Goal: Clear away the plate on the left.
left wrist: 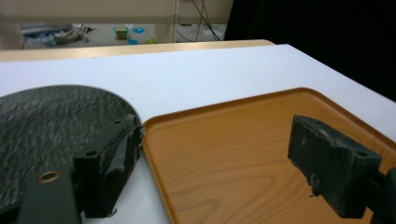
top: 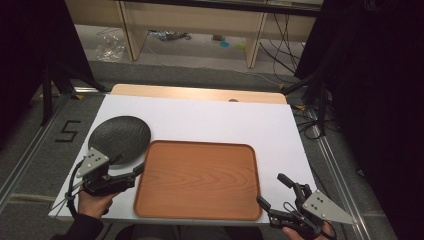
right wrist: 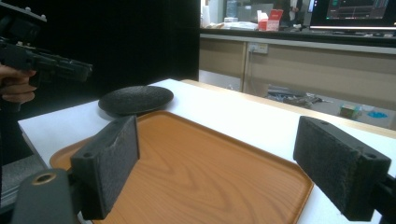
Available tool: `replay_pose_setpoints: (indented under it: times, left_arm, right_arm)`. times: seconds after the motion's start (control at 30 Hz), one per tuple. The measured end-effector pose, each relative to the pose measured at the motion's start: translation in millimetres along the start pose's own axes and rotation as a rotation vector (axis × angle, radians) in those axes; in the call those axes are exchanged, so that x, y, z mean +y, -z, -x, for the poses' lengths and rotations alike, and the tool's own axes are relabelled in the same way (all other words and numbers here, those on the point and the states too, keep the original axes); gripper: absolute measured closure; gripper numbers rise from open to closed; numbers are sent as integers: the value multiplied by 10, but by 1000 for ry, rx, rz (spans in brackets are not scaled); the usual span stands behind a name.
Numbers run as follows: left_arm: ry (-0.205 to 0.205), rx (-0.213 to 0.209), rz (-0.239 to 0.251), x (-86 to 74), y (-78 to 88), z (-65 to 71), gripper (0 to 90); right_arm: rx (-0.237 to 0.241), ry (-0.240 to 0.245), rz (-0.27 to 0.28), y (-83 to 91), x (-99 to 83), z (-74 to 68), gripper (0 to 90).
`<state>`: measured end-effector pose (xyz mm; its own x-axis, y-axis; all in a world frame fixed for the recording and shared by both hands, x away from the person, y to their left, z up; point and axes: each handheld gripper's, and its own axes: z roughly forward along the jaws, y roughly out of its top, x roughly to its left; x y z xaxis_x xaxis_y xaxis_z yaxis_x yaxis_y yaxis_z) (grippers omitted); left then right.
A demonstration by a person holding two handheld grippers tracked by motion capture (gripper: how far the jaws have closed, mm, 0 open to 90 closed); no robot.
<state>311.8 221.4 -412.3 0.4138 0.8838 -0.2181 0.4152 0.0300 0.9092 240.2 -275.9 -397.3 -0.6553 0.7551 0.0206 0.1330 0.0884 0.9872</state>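
Left gripper point(top: 135, 172), jaws spread wide and holding nothing, at the near-left of the table: one jaw lies at the near edge of the dark plate, the other over the tray's left rim. Right gripper point(top: 272, 192), likewise spread wide and empty, hangs just off the tray's near-right corner, apart from it.

Large white rectangular table top point(top: 210, 117) — the bearing surface; a light wooden strip shows along its far edge.

Brown wood-grain rectangular tray with rounded corners and a low raised rim point(top: 197, 180) — lies flat at the near middle of the table, nothing on it. In the left gripper view its left rim point(left wrist: 154, 140) runs just beside the left jaw; in the right gripper view the tray point(right wrist: 201, 168) spreads between the two jaws.

Dark grey, rough-textured round plate point(top: 120, 137) — rests flat at the near-left, its right edge touching or slightly overlapping the tray's far-left corner; which of the two cannot be told. It shows also in the left gripper view point(left wrist: 46, 126) and, farther off, in the right gripper view point(right wrist: 135, 99).

Handling, as a judgement: the plate looks stiff, fairly heavy for its size and breakable if it is ceramic or stone; its matt, grainy surface should resist slipping. It lies low, so the likely hold is across the rim at the near edge, one jaw above and one below — a pinch too shallow could let it tilt and drop.
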Motion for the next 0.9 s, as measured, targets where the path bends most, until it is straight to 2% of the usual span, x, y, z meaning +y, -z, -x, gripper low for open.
replay_pose_setpoints:
  times: [0.03,0.13,0.2,0.3,0.37,0.4,0.57,0.63,0.8,0.9]
  left_arm:
    - [19,8,-8,0,-3,-46,167]
    - [141,17,-15,-14,-4,-231,165]
    - [188,36,-19,-22,-2,-326,166]
    - [287,46,-30,-48,-3,-462,167]
    - [347,71,-60,-79,-11,-544,174]
    - [378,99,-81,-97,-20,-577,183]
    - [516,100,-83,-178,-27,-736,186]
    - [549,113,-90,-199,-40,-777,186]
    - [594,144,-115,-237,-74,-853,191]
    - [623,149,-122,-255,-90,-890,192]
  right_arm:
    - [5,2,-5,-1,1,2,154]
    - [10,-2,-7,3,4,2,154]
    - [6,0,-13,10,6,8,154]
    - [12,-4,-5,9,6,11,154]
    - [15,-7,-9,13,8,6,154]
    - [15,-6,-12,15,10,7,154]
    - [6,-2,-13,8,7,8,154]
    - [8,-5,-16,11,7,9,154]
    - [7,-3,-14,15,9,12,154]
    - [6,-2,-13,14,9,11,154]
